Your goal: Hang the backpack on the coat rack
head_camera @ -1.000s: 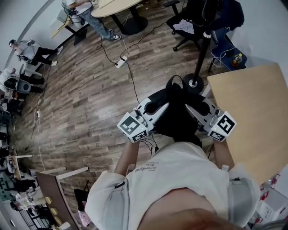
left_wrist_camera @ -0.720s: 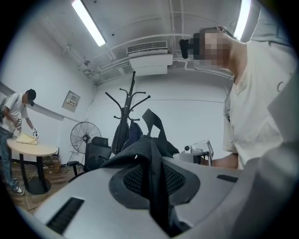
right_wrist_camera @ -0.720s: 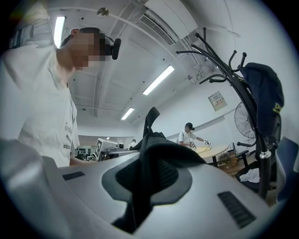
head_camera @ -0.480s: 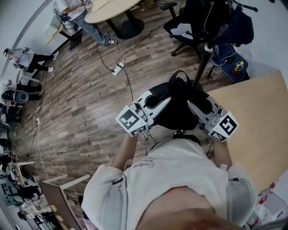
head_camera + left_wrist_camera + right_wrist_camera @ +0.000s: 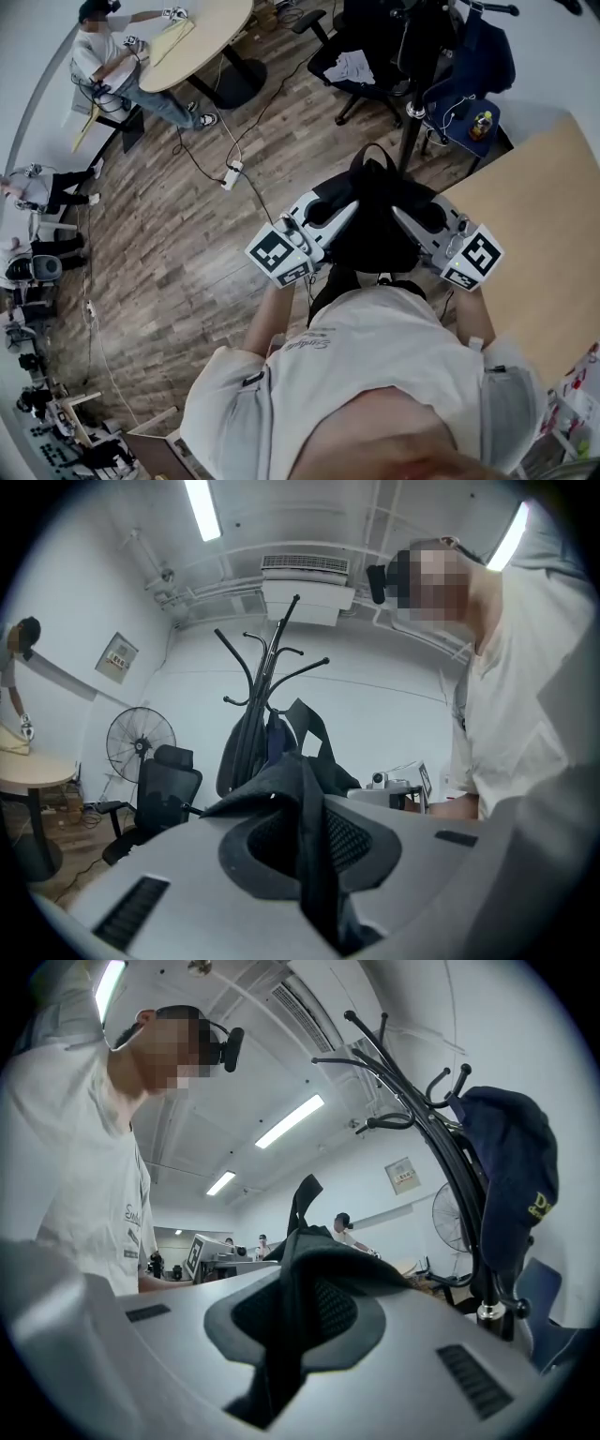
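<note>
A black backpack [image 5: 375, 220] hangs in the air in front of me, held from both sides. My left gripper [image 5: 337, 217] is shut on its fabric at the left, and my right gripper [image 5: 409, 221] is shut on it at the right. In the left gripper view, black backpack fabric [image 5: 305, 803] is pinched between the jaws; the right gripper view shows the same fabric [image 5: 300, 1297]. The black coat rack [image 5: 411, 103] stands just beyond the backpack, and its hooks [image 5: 272, 663] rise ahead. Its base is hidden behind the backpack. A dark blue garment [image 5: 511, 1171] hangs on the rack.
A light wooden table [image 5: 539, 234] lies to my right. A blue chair [image 5: 464, 122] and a black office chair [image 5: 352, 61] stand by the rack. A power strip with cables [image 5: 230, 173] lies on the wood floor. People sit around a round table [image 5: 202, 37] far left.
I have stepped closer to the coat rack with the backpack still held in both grippers. The rack's base has gone out of sight behind the backpack.
</note>
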Demonstrator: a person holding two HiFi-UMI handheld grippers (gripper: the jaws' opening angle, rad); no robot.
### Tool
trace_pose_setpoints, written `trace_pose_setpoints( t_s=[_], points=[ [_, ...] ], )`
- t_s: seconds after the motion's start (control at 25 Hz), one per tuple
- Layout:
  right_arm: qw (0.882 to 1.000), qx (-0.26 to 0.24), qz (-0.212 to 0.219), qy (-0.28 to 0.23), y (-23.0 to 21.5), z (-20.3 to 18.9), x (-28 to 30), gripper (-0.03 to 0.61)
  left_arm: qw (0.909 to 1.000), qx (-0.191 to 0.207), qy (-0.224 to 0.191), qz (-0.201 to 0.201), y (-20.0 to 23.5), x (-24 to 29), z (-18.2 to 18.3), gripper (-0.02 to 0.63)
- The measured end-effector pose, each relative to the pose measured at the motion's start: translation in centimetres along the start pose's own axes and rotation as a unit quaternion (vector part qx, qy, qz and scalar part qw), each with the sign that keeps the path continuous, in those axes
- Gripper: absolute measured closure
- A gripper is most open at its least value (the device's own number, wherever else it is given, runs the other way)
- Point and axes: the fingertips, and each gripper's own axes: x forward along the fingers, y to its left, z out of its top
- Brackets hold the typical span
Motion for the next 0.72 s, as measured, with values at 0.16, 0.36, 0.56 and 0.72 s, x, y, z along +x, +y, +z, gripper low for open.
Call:
trace_pose_setpoints(
  t_s=[0.16, 0.36, 0.56, 0.72],
  points=[
    [0.999, -0.017, -0.049, -0.002, -1.2, 0.9, 1.6, 0.546, 0.9988, -0.005, 0.001, -0.048, 2.4, 0.7, 1.1, 0.568],
    [0.992, -0.046, -0.119, -0.018, -2.8, 3.0, 2.9, 0.546, 0.9918, 0.011, 0.003, -0.127, 4.6, 2.5, 3.6, 0.568],
    [0.980, -0.072, -0.182, -0.034, -3.9, 4.7, 3.9, 0.546, 0.9809, 0.042, 0.000, -0.190, 6.2, 4.1, 5.6, 0.568],
    [0.970, -0.091, -0.219, -0.048, -4.5, 6.3, 4.6, 0.548, 0.9717, 0.052, -0.010, -0.230, 7.2, 5.0, 7.5, 0.568]
  ],
)
